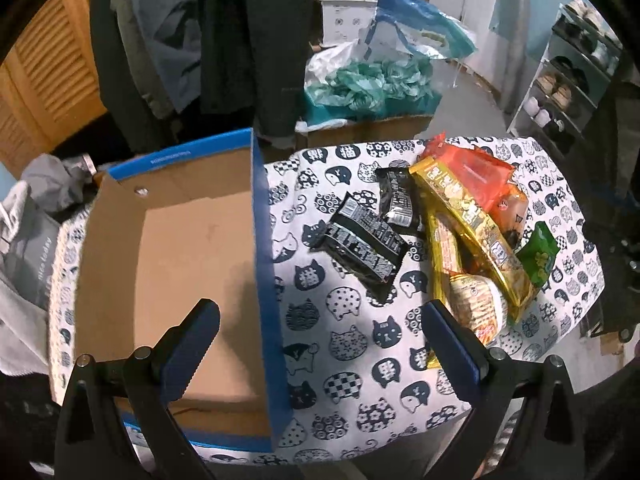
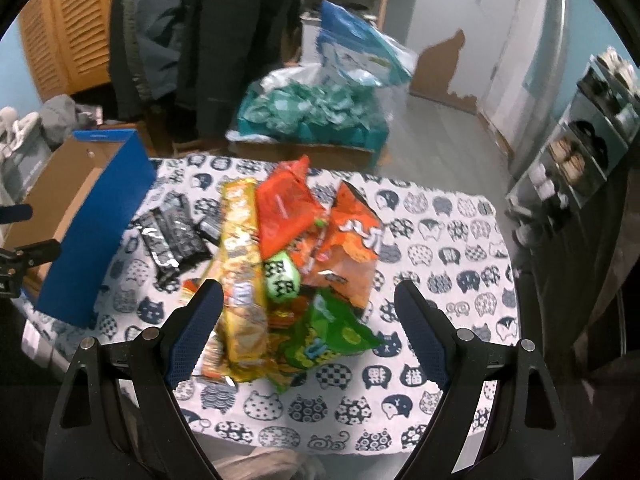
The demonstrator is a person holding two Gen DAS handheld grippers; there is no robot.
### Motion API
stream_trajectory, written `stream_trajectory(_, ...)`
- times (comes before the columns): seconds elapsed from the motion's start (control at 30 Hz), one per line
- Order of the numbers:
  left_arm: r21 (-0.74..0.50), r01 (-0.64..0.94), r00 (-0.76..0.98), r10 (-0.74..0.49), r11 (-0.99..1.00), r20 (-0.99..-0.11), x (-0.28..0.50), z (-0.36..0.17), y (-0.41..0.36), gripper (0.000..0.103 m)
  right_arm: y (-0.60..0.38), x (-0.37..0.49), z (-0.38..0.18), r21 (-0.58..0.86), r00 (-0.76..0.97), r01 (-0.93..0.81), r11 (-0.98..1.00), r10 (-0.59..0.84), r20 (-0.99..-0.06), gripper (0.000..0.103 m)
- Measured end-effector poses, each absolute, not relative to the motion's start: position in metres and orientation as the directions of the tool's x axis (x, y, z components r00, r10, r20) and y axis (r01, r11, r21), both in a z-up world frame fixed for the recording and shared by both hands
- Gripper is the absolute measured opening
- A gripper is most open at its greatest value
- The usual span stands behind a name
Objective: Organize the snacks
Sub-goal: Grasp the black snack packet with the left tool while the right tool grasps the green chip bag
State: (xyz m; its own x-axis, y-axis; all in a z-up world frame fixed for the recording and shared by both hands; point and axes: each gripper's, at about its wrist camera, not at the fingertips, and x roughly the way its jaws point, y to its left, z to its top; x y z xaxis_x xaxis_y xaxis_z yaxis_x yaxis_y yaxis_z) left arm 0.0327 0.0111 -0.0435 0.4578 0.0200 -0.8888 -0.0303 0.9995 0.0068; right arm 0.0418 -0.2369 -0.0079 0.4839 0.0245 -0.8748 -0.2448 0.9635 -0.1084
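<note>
A cat-print cloth [image 1: 360,344] covers the table. At left of the left view sits an open cardboard box [image 1: 192,248] with blue walls, nothing in it. The snacks [image 1: 472,232] lie heaped at right, two black packets [image 1: 364,244] beside them. The left gripper [image 1: 320,344] hangs released, jaws wide, over the box edge. The right gripper [image 2: 308,332] (view blurred) is spread above the snack heap, gripping nothing. Behind: coats [image 1: 240,40], a louvred door [image 1: 44,76], a shoe rack [image 1: 568,80] at right.

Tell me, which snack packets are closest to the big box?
The two black packets, lying flat beside the cardboard box. The yellow, orange and green snacks sit piled farther away.
</note>
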Motion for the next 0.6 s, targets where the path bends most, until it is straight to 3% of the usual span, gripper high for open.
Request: stream_trajectory(0.6,-0.02,-0.04,0.336,-0.006,0.999,-0.942,0.081,-0.076,-0.019,0.102,-0.276,0.077,-0.077,-0.037,0.29,-0.133,0.99,0.004,-0.957,0.086)
